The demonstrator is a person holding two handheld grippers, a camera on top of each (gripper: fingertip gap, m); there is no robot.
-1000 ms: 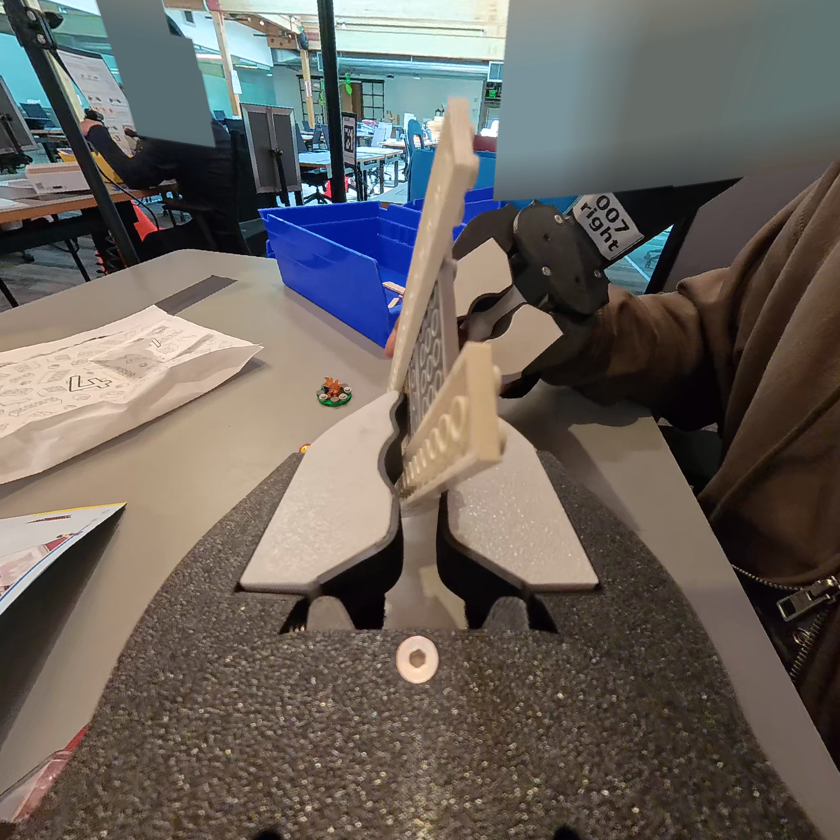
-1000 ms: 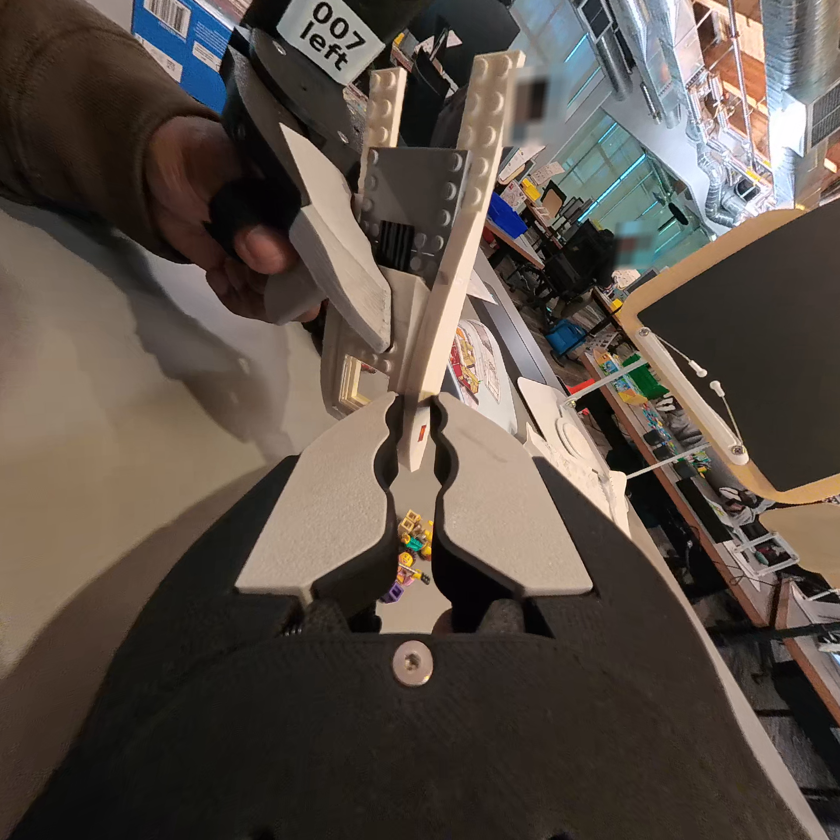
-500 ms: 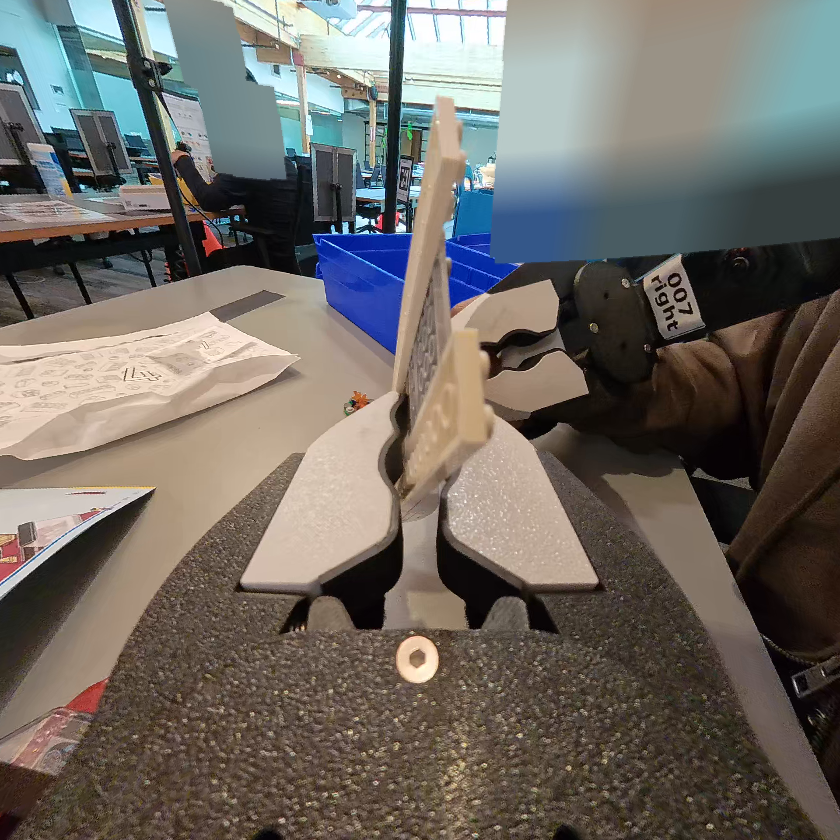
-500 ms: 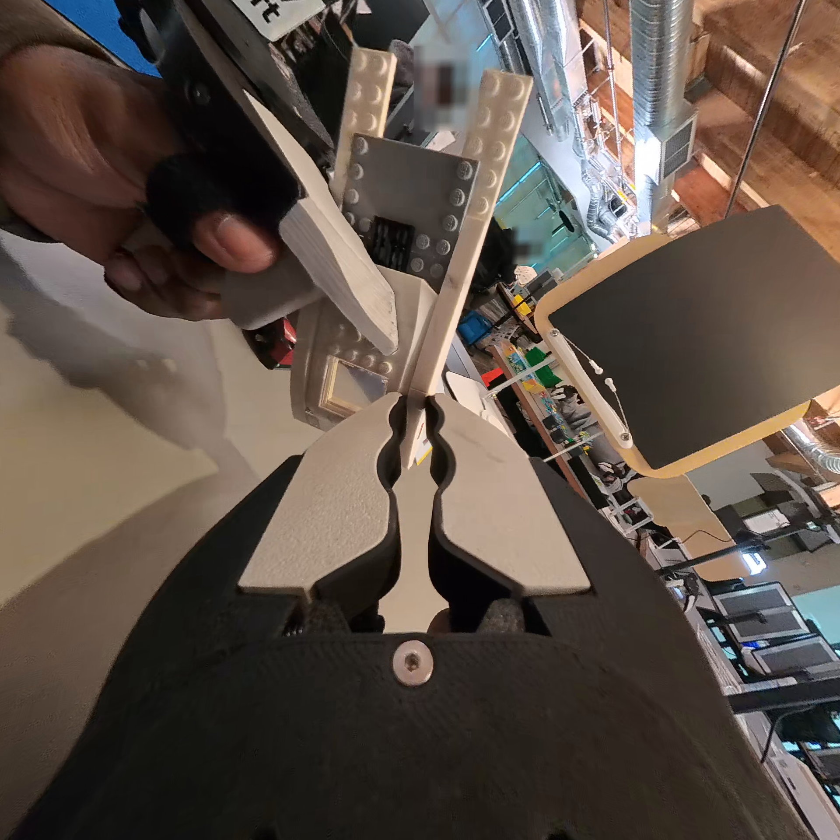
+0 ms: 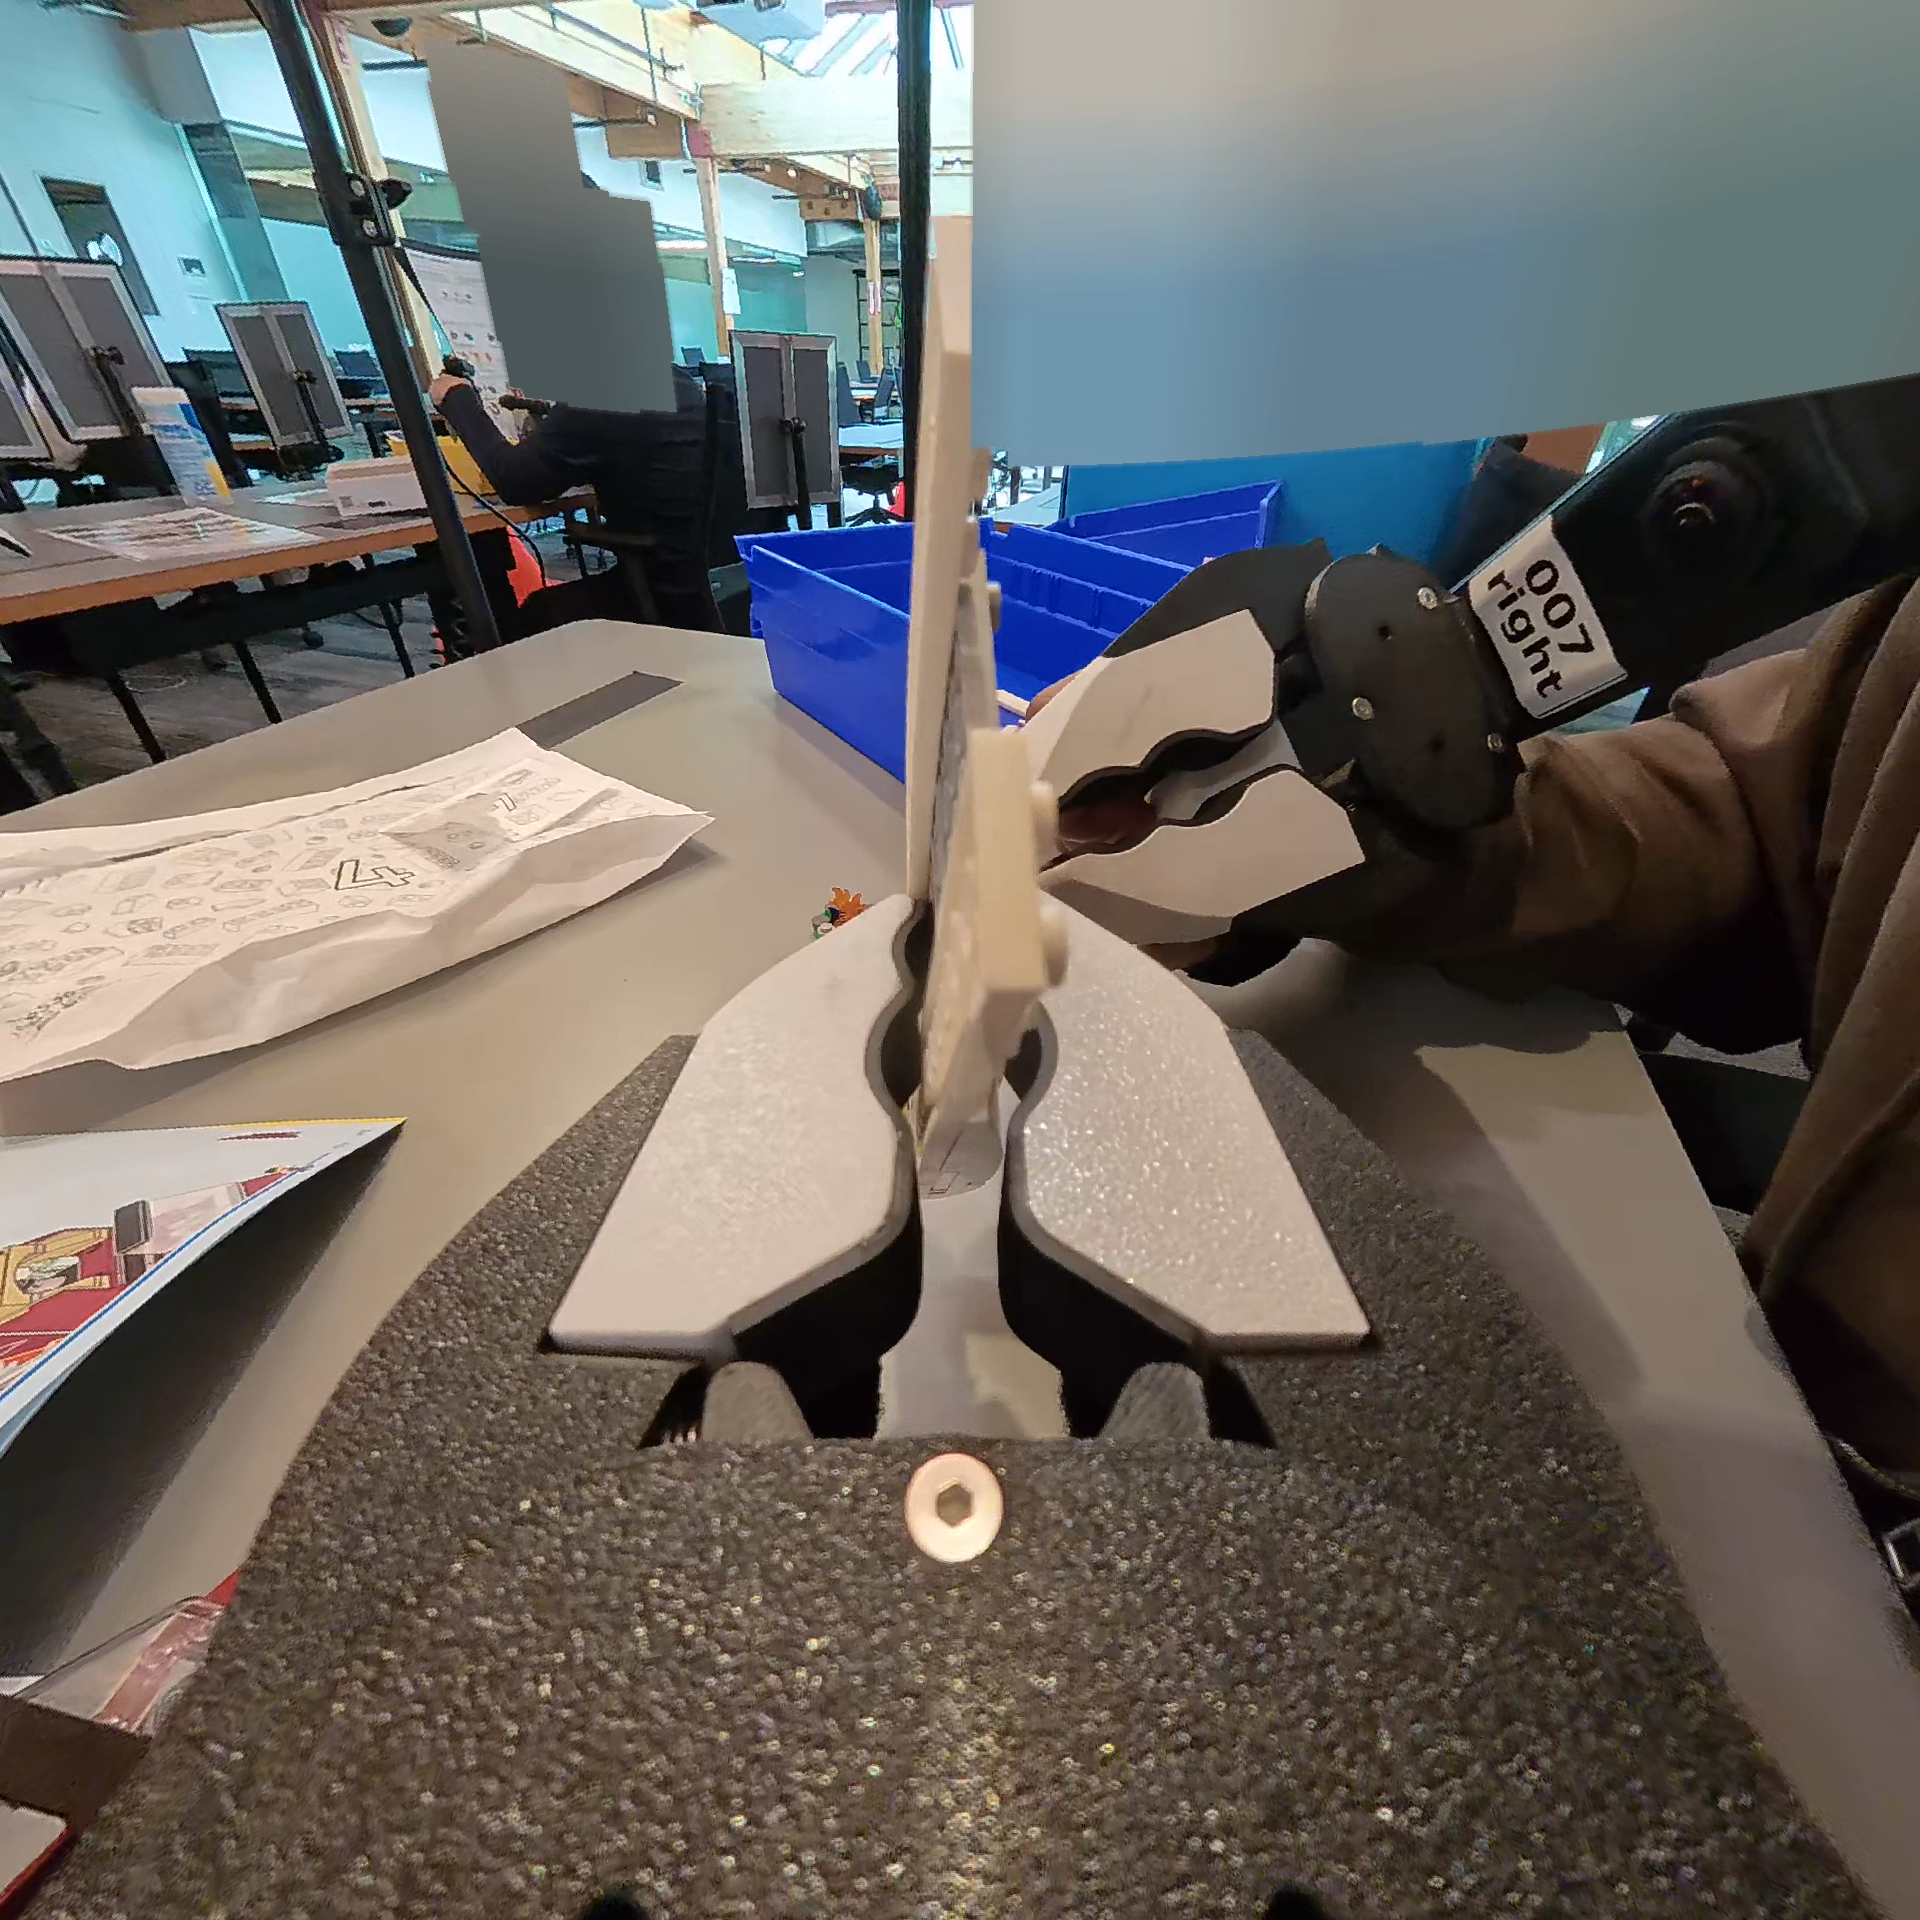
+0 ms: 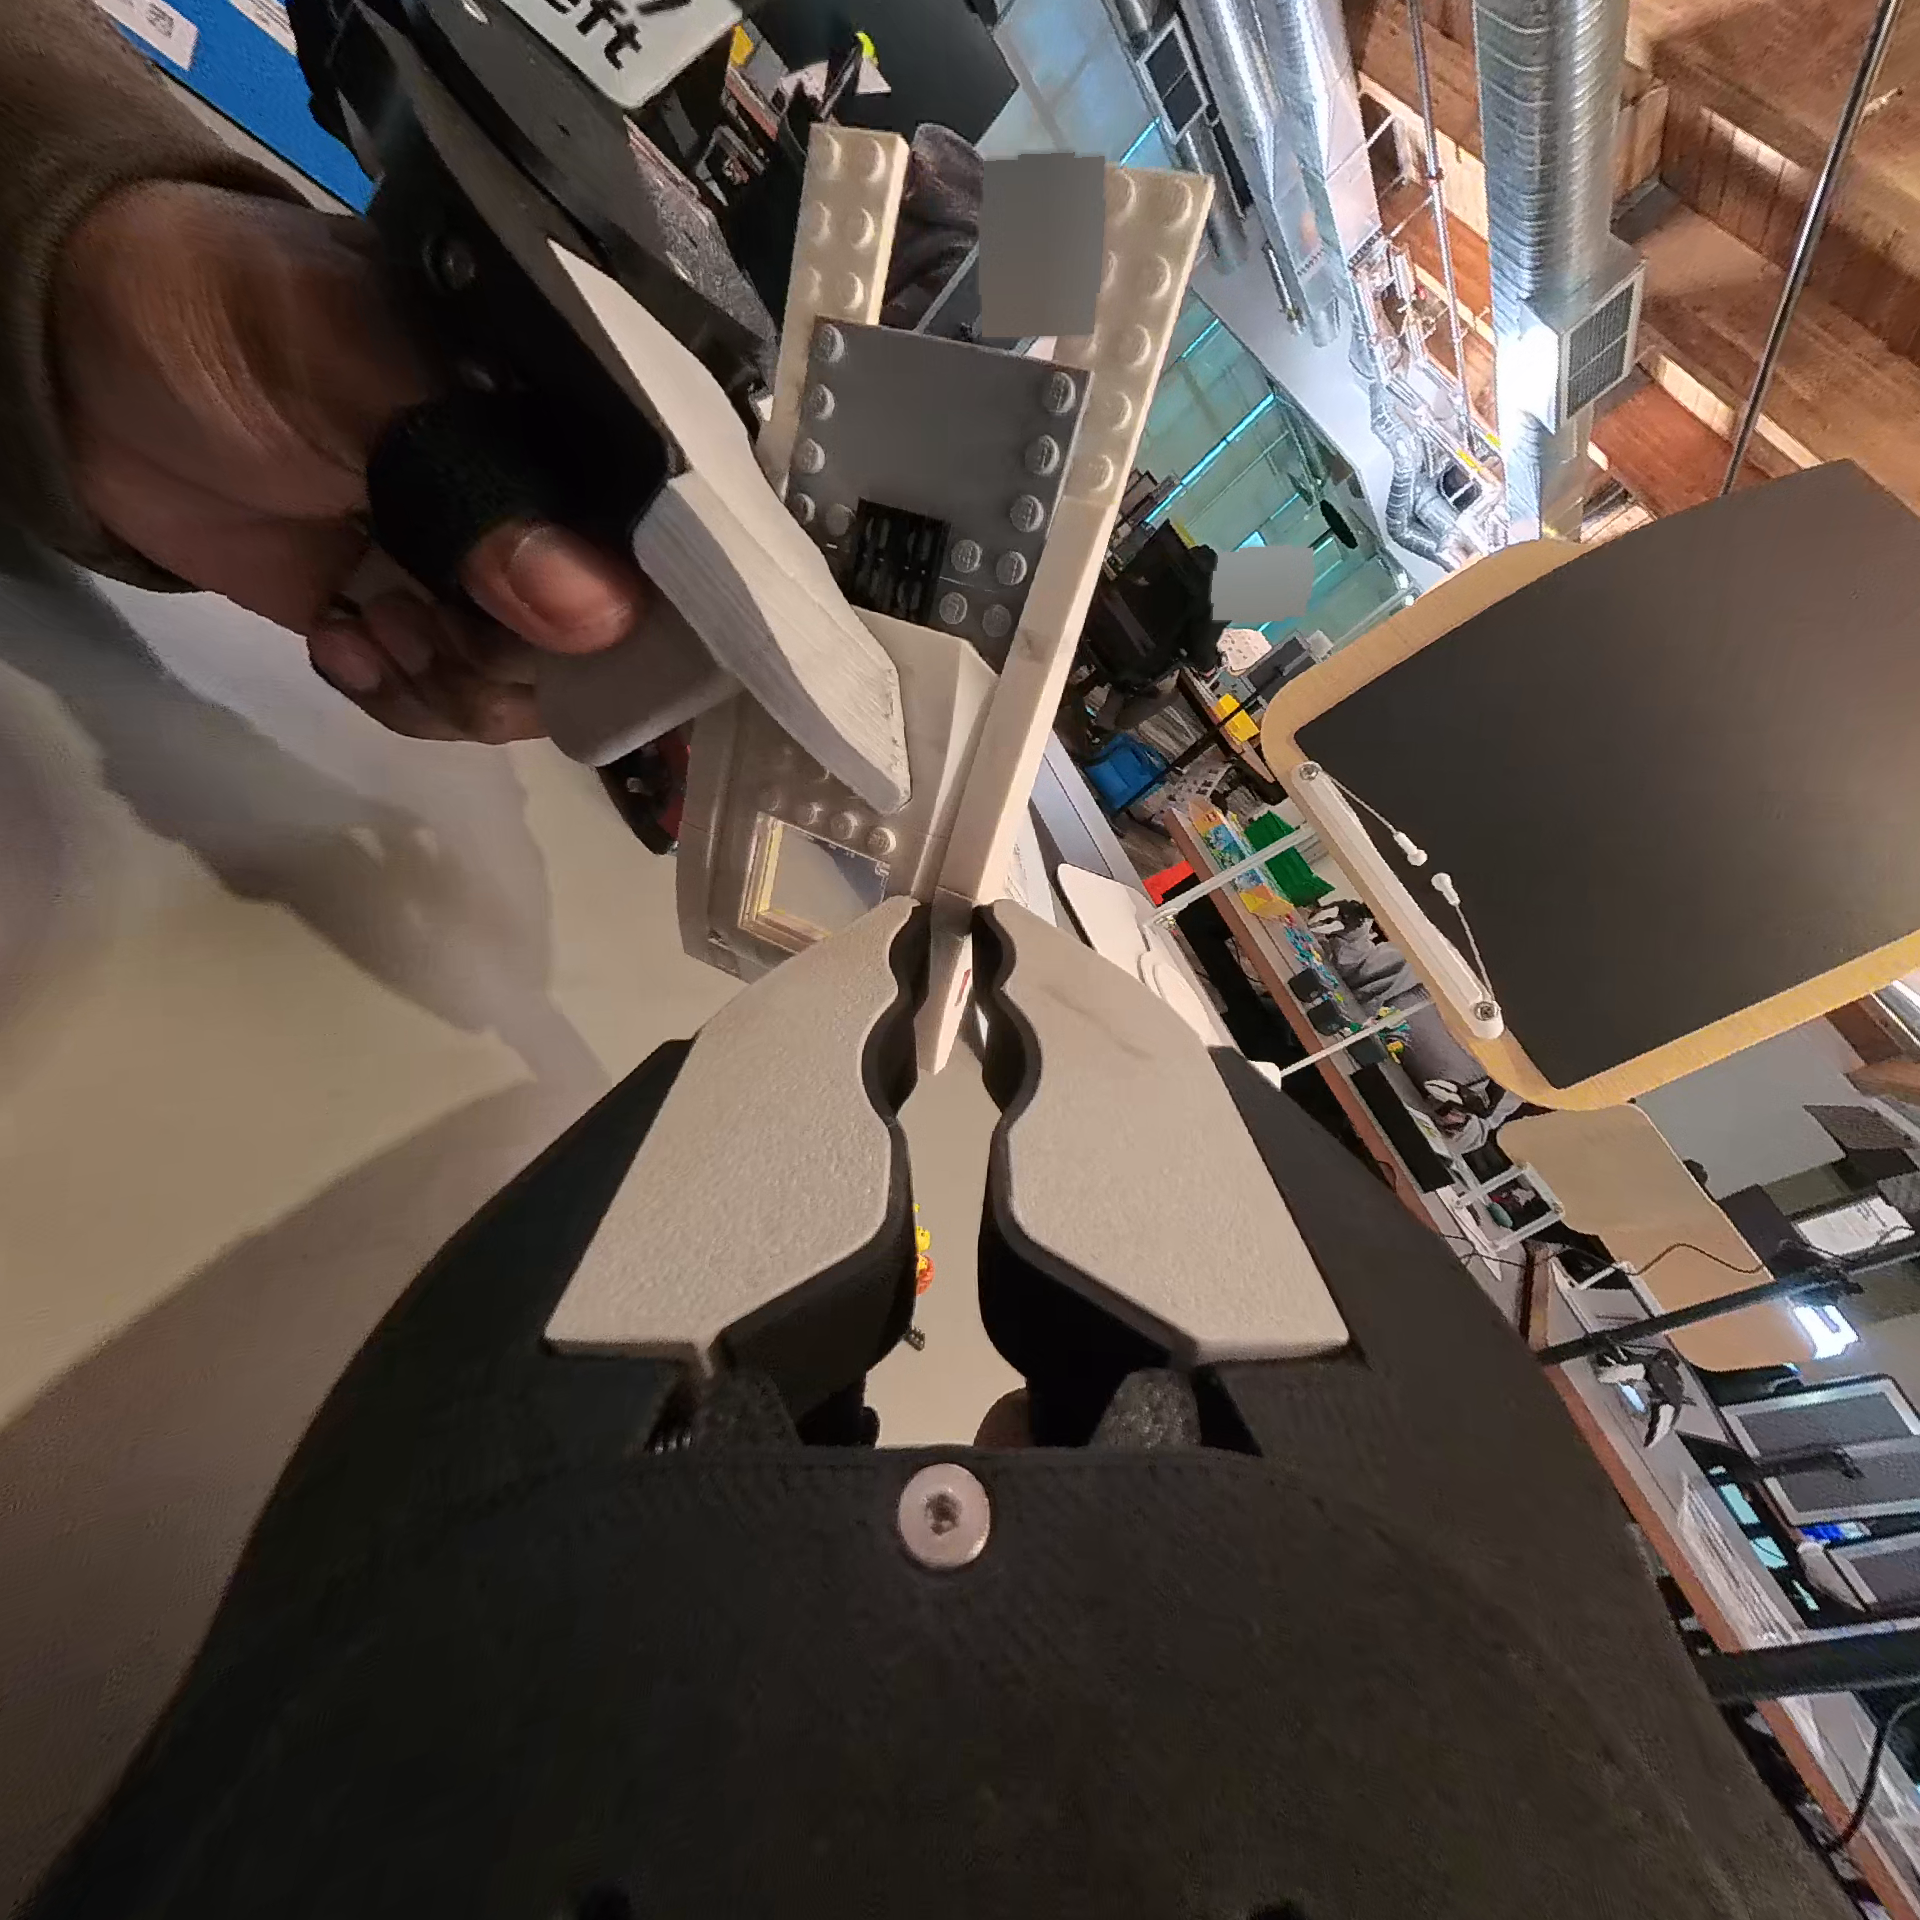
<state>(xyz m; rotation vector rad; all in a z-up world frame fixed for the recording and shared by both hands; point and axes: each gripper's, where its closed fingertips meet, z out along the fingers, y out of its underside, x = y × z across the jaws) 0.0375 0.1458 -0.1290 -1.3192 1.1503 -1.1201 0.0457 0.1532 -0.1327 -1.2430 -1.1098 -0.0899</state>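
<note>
A flat brick assembly [image 5: 940, 623] of long white plates, a grey studded plate [image 6: 935, 436] and a small black piece stands upright and edge-on above the table. My left gripper [image 5: 971, 935] is shut on its lower edge. In the right wrist view a left finger [image 6: 769, 644] presses the white studded base. My right gripper [image 6: 945, 914] is shut on the lower end of one long white plate [image 6: 1091, 520] of the same assembly. It also shows in the left wrist view [image 5: 1060, 821], coming in from the right, held by a hand in a brown sleeve.
A blue bin [image 5: 831, 634] stands behind the assembly on the grey table [image 5: 582, 997]. A white printed paper bag [image 5: 312, 883] and a colour booklet [image 5: 156, 1247] lie at the left. A small orange and green piece [image 5: 836, 909] lies by my left fingertip. A person sits at a far desk. Only a small space, under 4 cm, lies between the two pairs of fingers.
The assembly has turned more edge-on to the left camera and both grippers have tilted with it. The right jaws have closed a little tighter on the white plate's end.
</note>
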